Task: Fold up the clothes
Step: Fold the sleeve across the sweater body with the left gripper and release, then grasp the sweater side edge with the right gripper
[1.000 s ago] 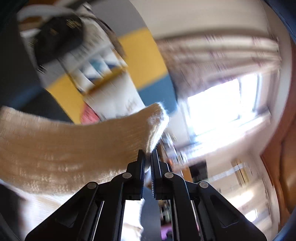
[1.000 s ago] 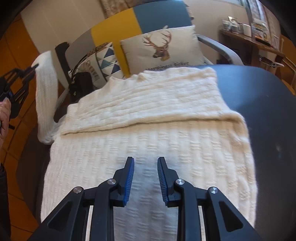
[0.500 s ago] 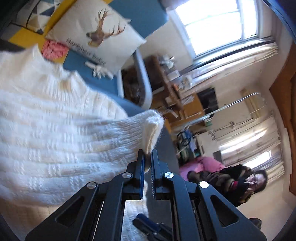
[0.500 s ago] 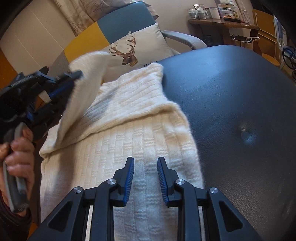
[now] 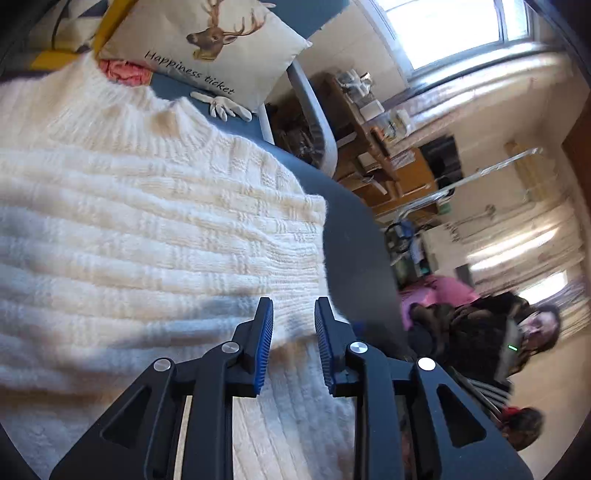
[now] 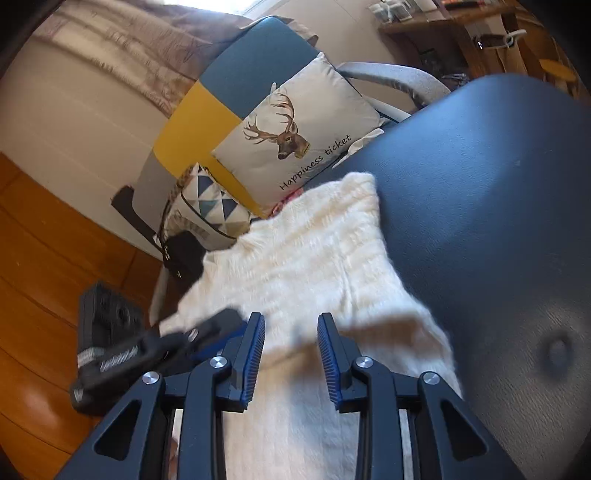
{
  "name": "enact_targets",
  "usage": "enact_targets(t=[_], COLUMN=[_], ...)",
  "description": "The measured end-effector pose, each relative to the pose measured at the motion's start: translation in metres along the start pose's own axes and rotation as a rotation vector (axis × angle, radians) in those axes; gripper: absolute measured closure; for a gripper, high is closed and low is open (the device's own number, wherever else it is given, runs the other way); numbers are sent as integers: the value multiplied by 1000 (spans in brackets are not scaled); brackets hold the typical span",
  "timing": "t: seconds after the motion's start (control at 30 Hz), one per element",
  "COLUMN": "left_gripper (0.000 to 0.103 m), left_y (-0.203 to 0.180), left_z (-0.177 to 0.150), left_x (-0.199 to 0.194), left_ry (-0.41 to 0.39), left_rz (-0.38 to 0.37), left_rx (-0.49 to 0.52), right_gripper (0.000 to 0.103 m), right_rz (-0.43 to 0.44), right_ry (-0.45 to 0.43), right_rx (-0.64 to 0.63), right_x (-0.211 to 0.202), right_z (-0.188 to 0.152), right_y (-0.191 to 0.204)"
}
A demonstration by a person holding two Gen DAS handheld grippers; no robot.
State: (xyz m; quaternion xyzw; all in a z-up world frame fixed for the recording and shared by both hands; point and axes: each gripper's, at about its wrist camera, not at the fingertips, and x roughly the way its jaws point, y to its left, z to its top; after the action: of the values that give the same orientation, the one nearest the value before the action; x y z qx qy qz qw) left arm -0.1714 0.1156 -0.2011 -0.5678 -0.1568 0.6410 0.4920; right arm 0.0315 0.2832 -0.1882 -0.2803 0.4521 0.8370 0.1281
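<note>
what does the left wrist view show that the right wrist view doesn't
Only the left wrist view shows a bright window, a seated person in dark clothes and a white glove by the cushion.

Only the right wrist view shows the orange wooden floor, a triangle-patterned cushion, and the left gripper itself, low beside the knit.

Both share the cream knitted sweater on the dark padded surface, the deer-print cushion, and open jaws: the left gripper's have just been opening, nothing pinched; the right gripper is empty too.

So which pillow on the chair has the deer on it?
The big pale pillow leaning on the blue and yellow chair back, with the words "Happiness ticket" under the deer. The smaller pillow lower down beside it has only blue and grey triangles.
</note>
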Motion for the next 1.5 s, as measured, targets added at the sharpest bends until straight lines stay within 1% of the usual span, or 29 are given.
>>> enact_targets(t=[0.1,0.2,0.27,0.33,0.37,0.43,0.47,0.5,0.53,0.6,0.67,0.73,0.83,0.9,0.93,1.0,1.1,1.2,1.3,1.37,1.4,1.5], left_gripper=[75,75,75,75,75,75,75,75,75,75,75,75,75,74,74,74,74,74,74,74,74,74], left_y=[14,35,51,71,82,103,112,119,127,138,144,142,132,124,121,116,109,111,116,114,115,115], left_z=[-5,-18,-29,-43,-51,-65,-72,-77,-82,-90,-97,-102,-107,-110,-111,-109,-102,-89,-76,-68,-65,-57], left_x=[-44,-86,-110,-132,-143,-165,-172,-176,-180,-184,-188,-190,-187,-185,-183,-180,-183,-183,-179,-173,-171,-163], left_ry=[-69,-125,-155,-180,-191,-214,-221,-225,-230,-237,-244,-250,-248,-245,-243,-239,-254,-252,-250,-241,-237,-226], left_rz=[20,62,106,159,184,227,233,240,252,254,249,244,252,260,259,250,263,270,297,327,338,315], left_rx=[3,-12,-16,-41,-58,-97,-119,-138,-161,-192,-214,-222,-194,-170,-160,-143,-133,-130,-138,-111,-109,-81], right_gripper=[73,73,73,70,71,77,84,96,97,99,99,99,99,99,99,99,99,99,99,99,99,99], right_rz=[-39,-71,-87,-132,-146,-232,-283,-323,-350,-400,-434,-432,-422,-424,-449,-498,-499,-500,-542,-558,-552,-534], right_ry=[10,25,76,123,139,150,154,161,161,162,142,103,31,27,31,36,-15,-98,-105,-64,-61,-51], right_rx=[9,-4,-42,-69,-85,-181,-236,-278,-314,-383,-435,-462,-494,-514,-536,-578,-610,-657,-695,-691,-690,-688], right_x=[14,30,45,57,61,66,68,70,71,71,68,57,36,31,34,39,29,14,20,32,33,35], right_z=[13,27,31,30,28,23,21,18,16,13,12,15,19,17,13,7,5,8,10,9,8,5], right_y=[-4,-6,-4,-2,0,12,19,25,30,39,50,62,81,89,90,93,104,123,126,117,116,115])
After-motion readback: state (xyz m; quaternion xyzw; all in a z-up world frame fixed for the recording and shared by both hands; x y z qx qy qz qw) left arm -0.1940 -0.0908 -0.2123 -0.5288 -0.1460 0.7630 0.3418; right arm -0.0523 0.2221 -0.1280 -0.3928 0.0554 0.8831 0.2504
